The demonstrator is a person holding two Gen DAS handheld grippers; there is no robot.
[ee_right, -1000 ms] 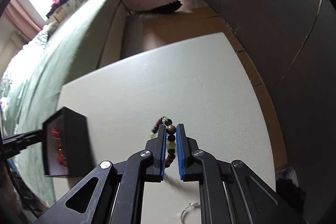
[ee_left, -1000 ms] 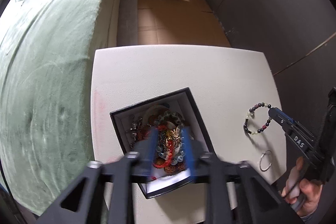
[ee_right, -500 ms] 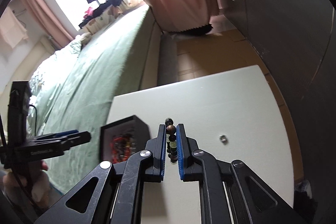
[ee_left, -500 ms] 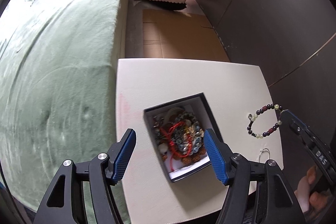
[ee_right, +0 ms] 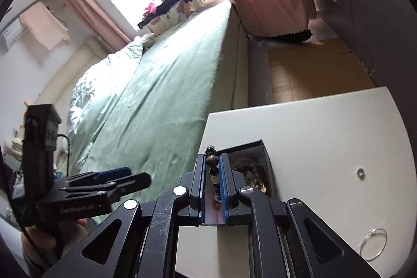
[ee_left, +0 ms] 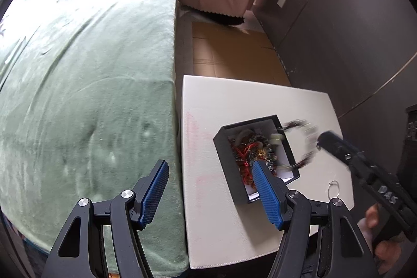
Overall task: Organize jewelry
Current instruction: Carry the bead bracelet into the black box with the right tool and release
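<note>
Right gripper point(ee_right: 211, 184) clamped on bead bracelet point(ee_left: 303, 142), loop hanging over near-right rim of black box point(ee_left: 226, 155), just ahead-below tips. Left gripper point(ee_left: 211, 194) spread wide, empty, box beside its right finger.

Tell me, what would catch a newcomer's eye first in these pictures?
Probably the beaded bracelet pinched in the right gripper, hanging over the black box heaped with jewelry on the white table. Next, the left gripper with its blue fingers spread wide, and the big green bed beside the table.
</note>
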